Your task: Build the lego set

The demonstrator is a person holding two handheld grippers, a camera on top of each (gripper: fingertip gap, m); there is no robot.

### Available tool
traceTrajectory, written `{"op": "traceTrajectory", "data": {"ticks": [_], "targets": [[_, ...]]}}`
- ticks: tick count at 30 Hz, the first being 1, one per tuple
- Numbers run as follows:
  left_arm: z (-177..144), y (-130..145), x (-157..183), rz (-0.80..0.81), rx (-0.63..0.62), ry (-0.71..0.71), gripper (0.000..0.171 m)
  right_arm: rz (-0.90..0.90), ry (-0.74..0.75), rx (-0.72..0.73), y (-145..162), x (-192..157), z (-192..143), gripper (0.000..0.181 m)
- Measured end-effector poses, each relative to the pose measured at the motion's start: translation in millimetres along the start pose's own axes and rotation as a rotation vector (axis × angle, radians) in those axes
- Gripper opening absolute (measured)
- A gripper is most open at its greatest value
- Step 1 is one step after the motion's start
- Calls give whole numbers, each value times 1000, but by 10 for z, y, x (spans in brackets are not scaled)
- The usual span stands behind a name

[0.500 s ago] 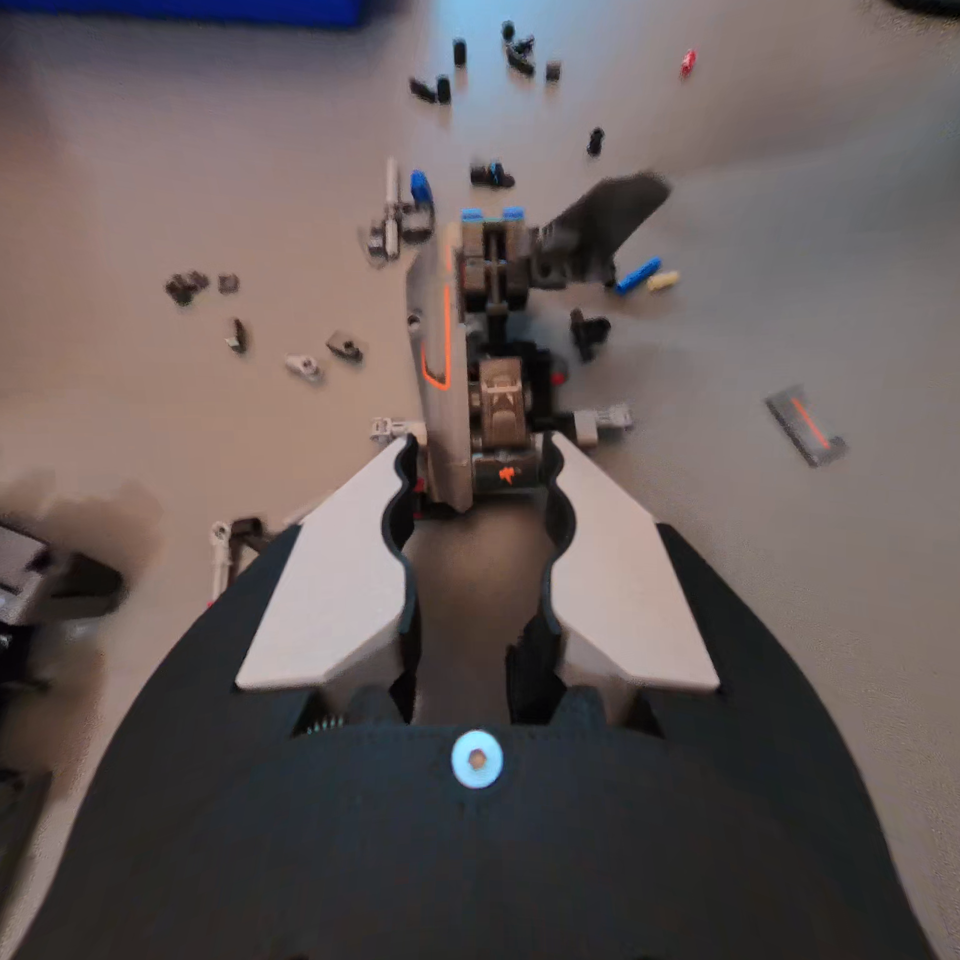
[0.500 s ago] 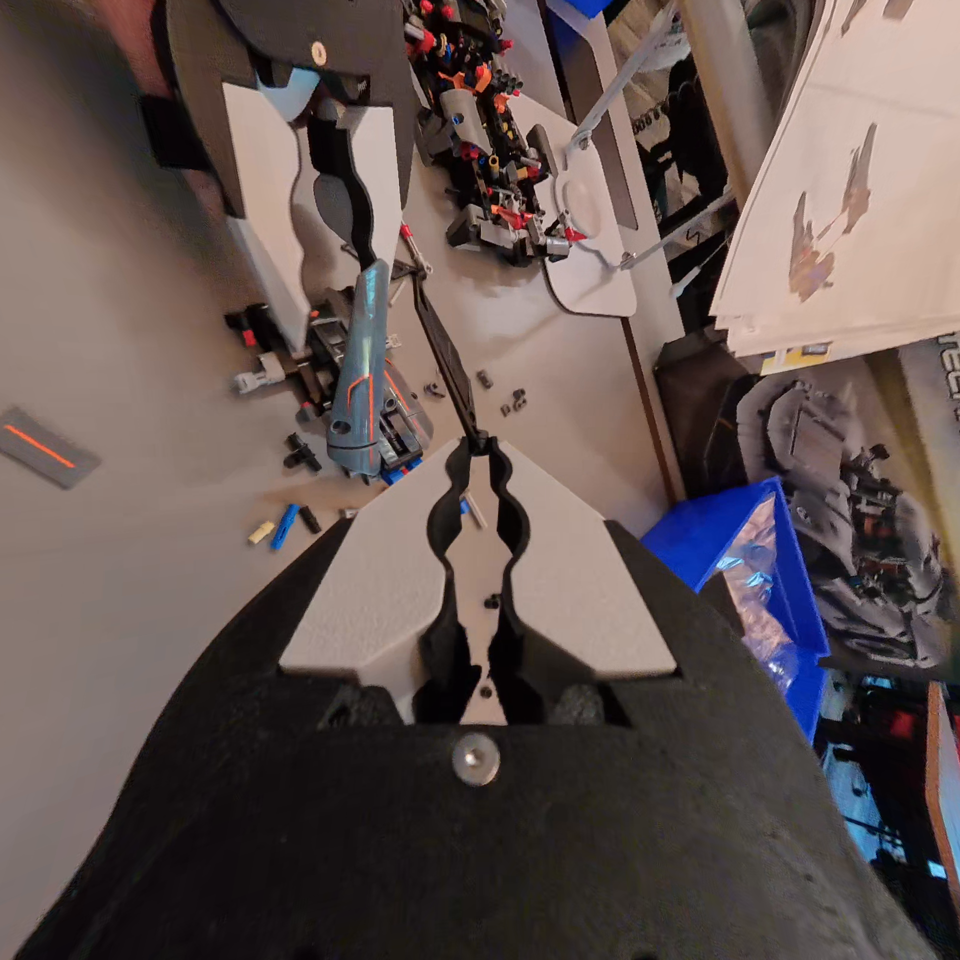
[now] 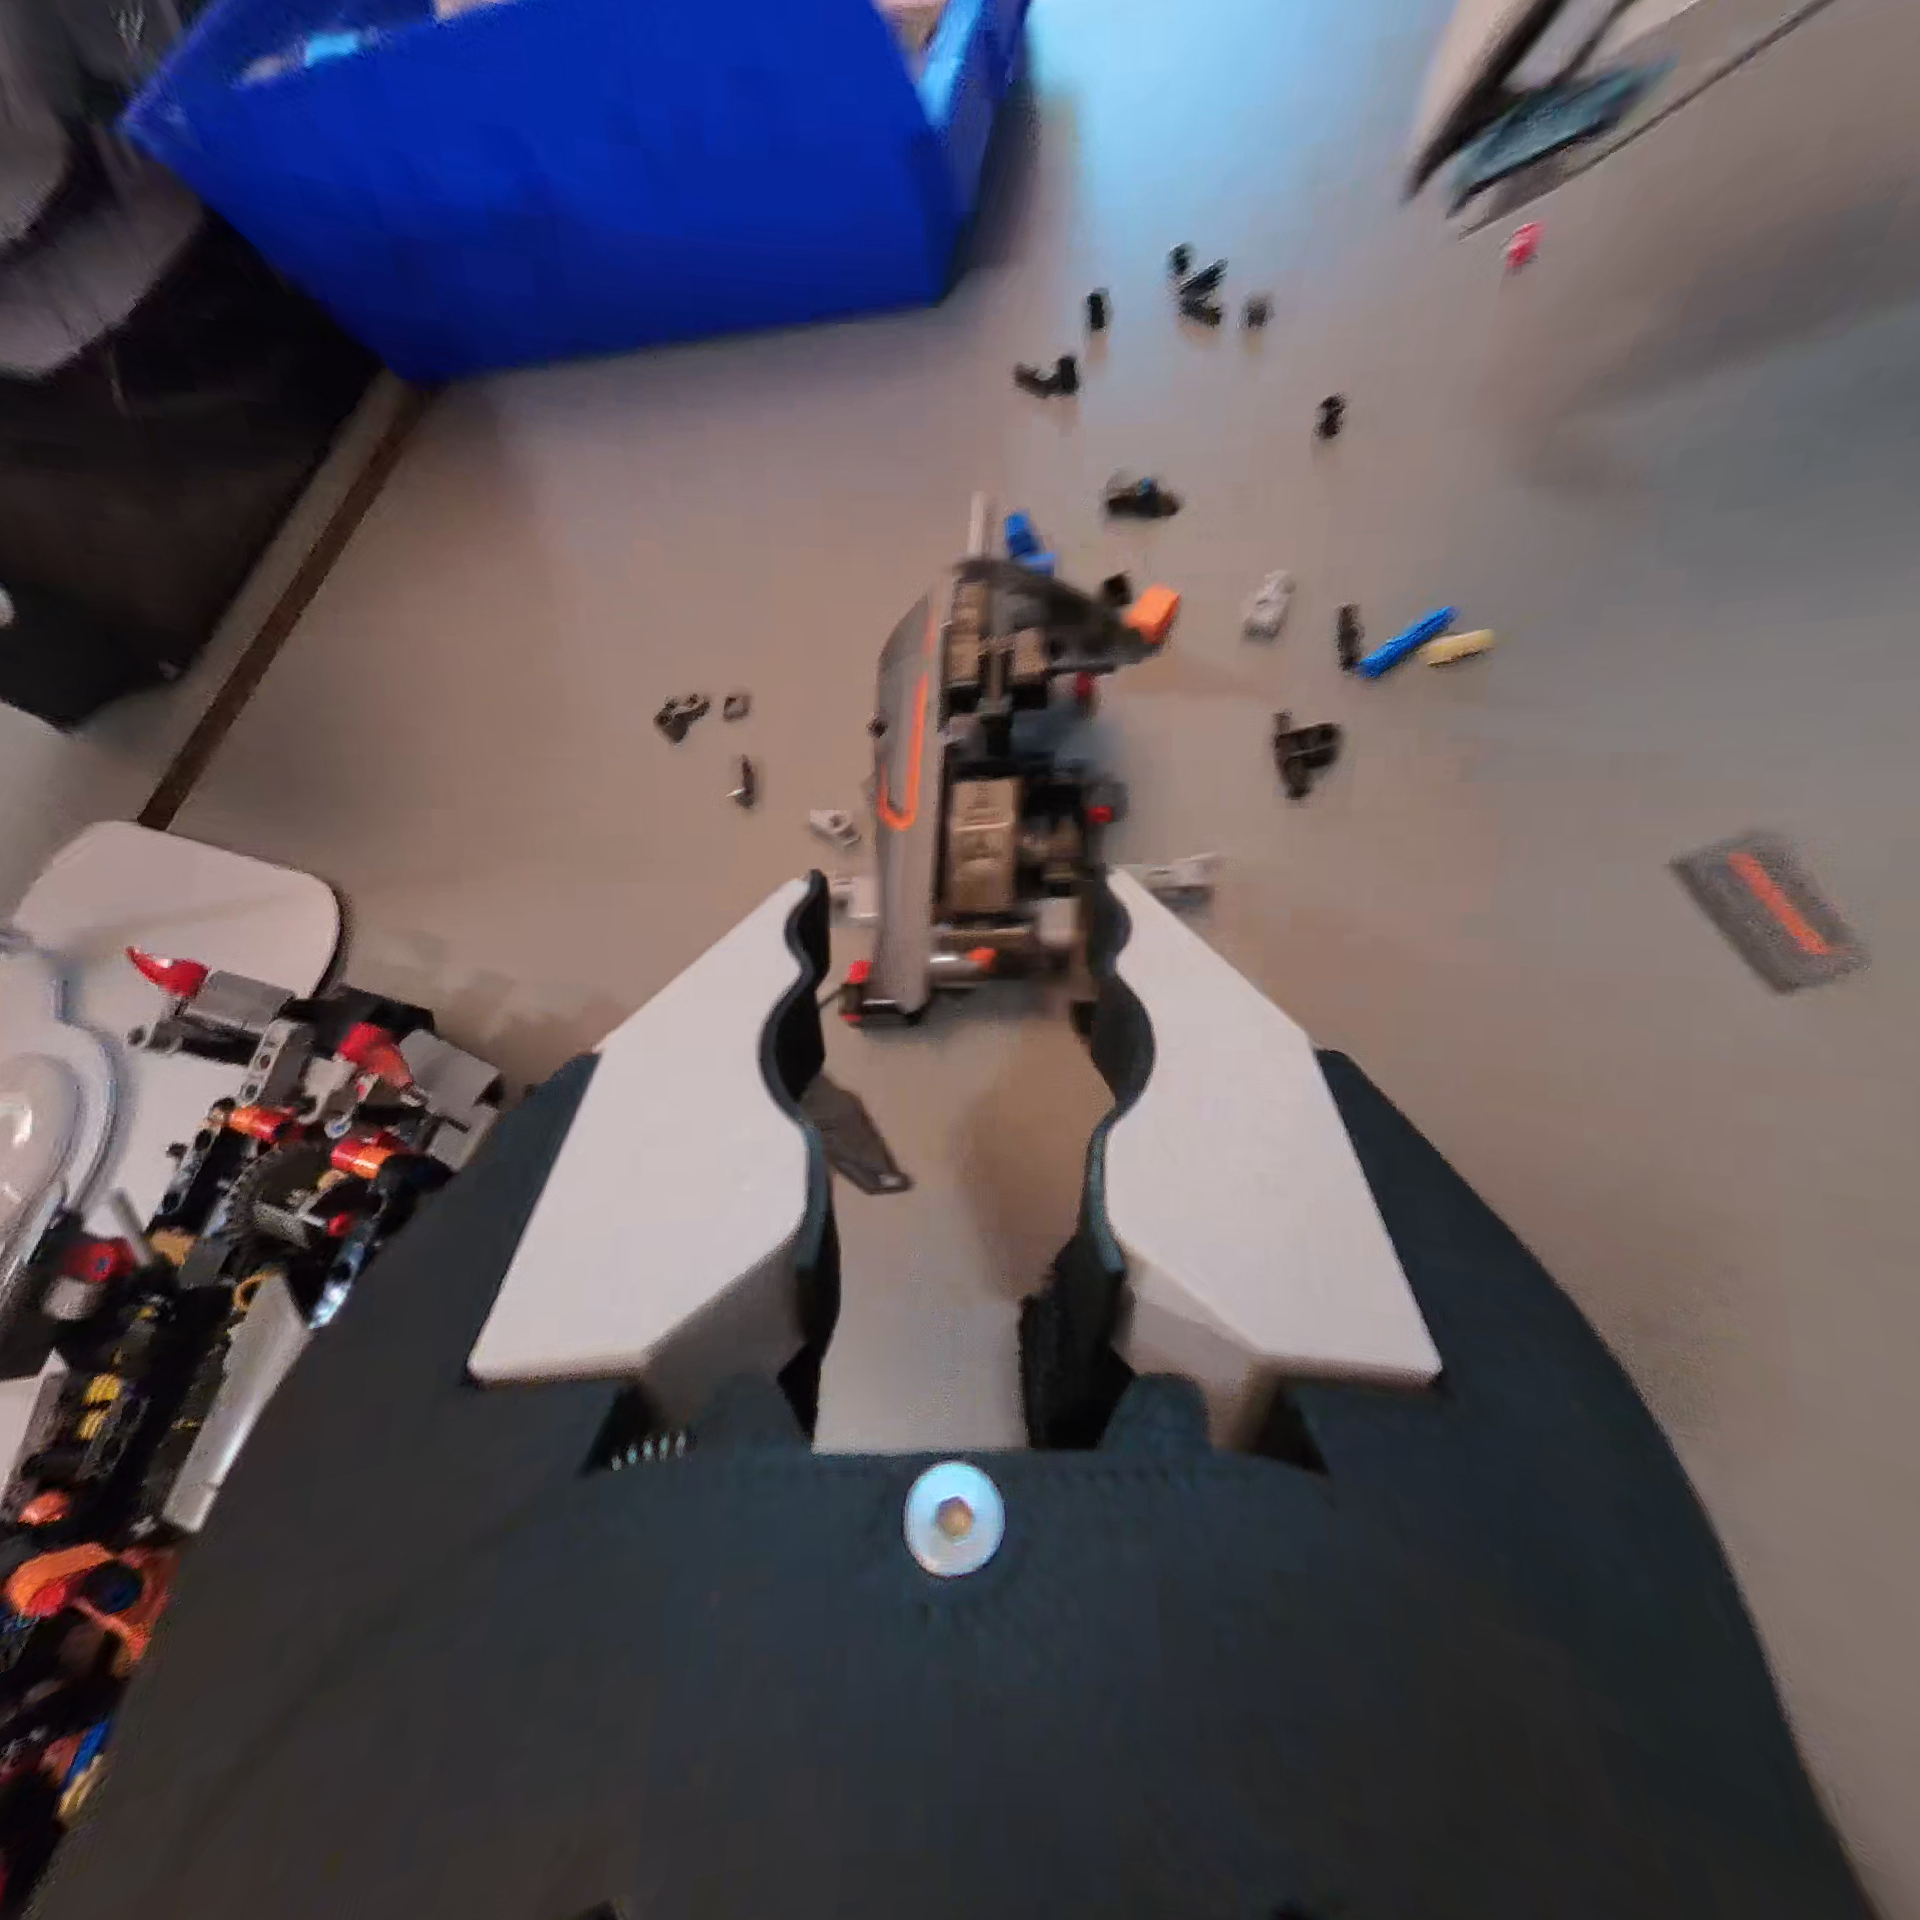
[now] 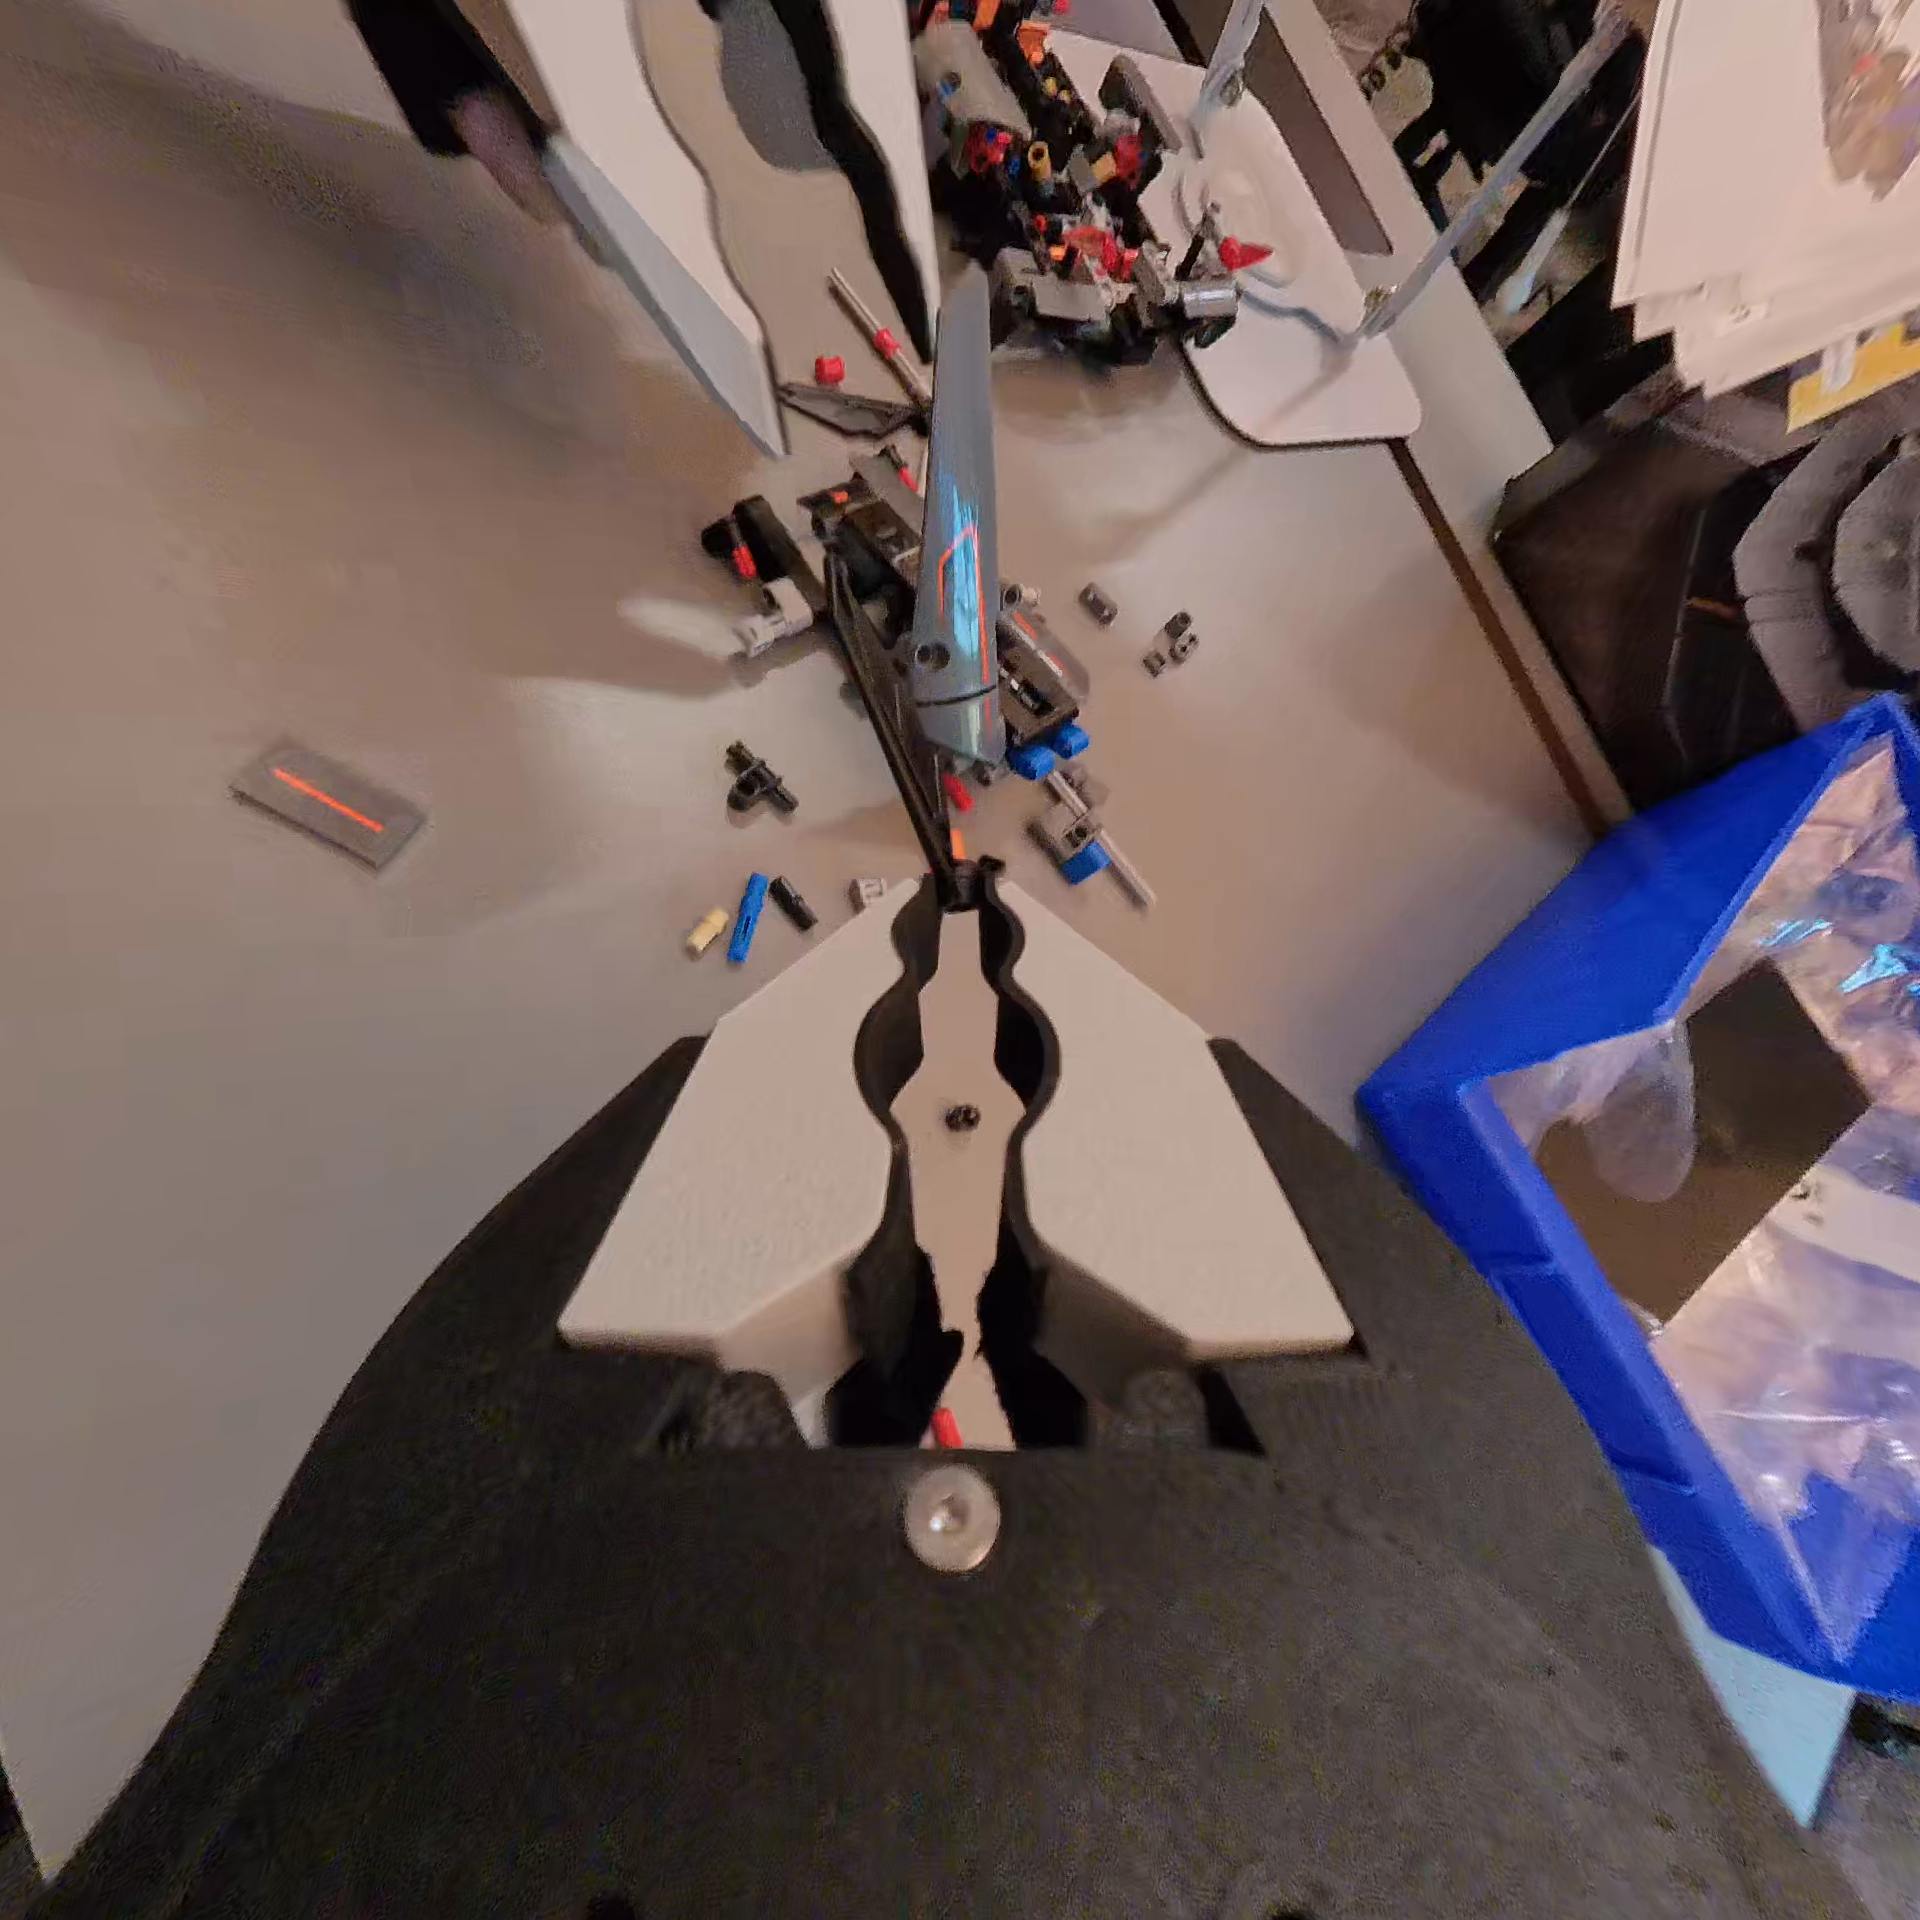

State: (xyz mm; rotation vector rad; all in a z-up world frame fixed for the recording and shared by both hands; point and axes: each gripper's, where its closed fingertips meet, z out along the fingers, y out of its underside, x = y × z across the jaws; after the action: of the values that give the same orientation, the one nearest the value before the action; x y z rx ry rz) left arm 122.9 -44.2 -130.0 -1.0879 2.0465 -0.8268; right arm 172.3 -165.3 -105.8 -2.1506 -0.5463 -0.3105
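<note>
A small grey and black lego sub-assembly (image 3: 966, 810) with a long grey panel bearing an orange line (image 4: 961, 540) lies on the table. My left gripper (image 3: 961, 904) is open and empty, its fingertips at either side of the sub-assembly's near end, apart from it. It also shows at the top of the right wrist view (image 4: 847, 400). My right gripper (image 4: 961, 894) is shut on one end of a thin black panel (image 4: 894, 675), seen edge-on, which reaches along the sub-assembly's side. In the blurred left wrist view the black panel (image 3: 1039, 603) lies over the sub-assembly's far end.
Small loose pins and connectors (image 3: 1403, 639) (image 4: 748, 914) lie scattered around. A grey tile with an orange stripe (image 3: 1766, 914) (image 4: 327, 805) lies apart. A blue bin (image 3: 582, 177) (image 4: 1558, 1195) stands at the table edge. A large lego model (image 3: 208, 1195) (image 4: 1060, 208) sits by a white base (image 4: 1320, 364). My right fingertips sit around 15 cm from my left ones.
My left gripper has opened wider and drawn back from the sub-assembly's end. My right gripper has brought the black panel in against the sub-assembly.
</note>
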Motion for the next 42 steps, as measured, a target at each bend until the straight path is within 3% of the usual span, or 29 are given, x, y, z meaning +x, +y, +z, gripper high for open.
{"op": "traceTrajectory", "data": {"ticks": [5,7,13,15,20,24,28,32,34,37,42], "targets": [[92,-121,725,4,-12,173,40,56,-38,34,125,-76,23,5],[248,-91,862,36,-55,166,40,65,-40,44,145,-101,25,5],[577,-81,888,23,-114,112,33,87,-41,78,187,-156,-15,5],[635,-90,873,21,-118,109,12,94,-41,89,209,-158,-15,5],[583,-76,946,69,-110,165,12,110,-52,109,261,-156,5,5],[369,-26,809,44,-94,126,29,127,-57,125,280,-127,11,5],[203,-126,492,-139,-10,30,42,145,-64,142,274,-99,42,5],[258,-323,297,-416,120,37,53,146,-62,147,242,-88,90,5],[288,-430,217,-534,193,67,46,148,-62,152,218,-87,98,5],[349,-487,128,-614,237,78,17,151,-60,154,214,-79,97,5],[323,-485,129,-539,207,84,13,161,-59,162,231,-55,76,5]]}}
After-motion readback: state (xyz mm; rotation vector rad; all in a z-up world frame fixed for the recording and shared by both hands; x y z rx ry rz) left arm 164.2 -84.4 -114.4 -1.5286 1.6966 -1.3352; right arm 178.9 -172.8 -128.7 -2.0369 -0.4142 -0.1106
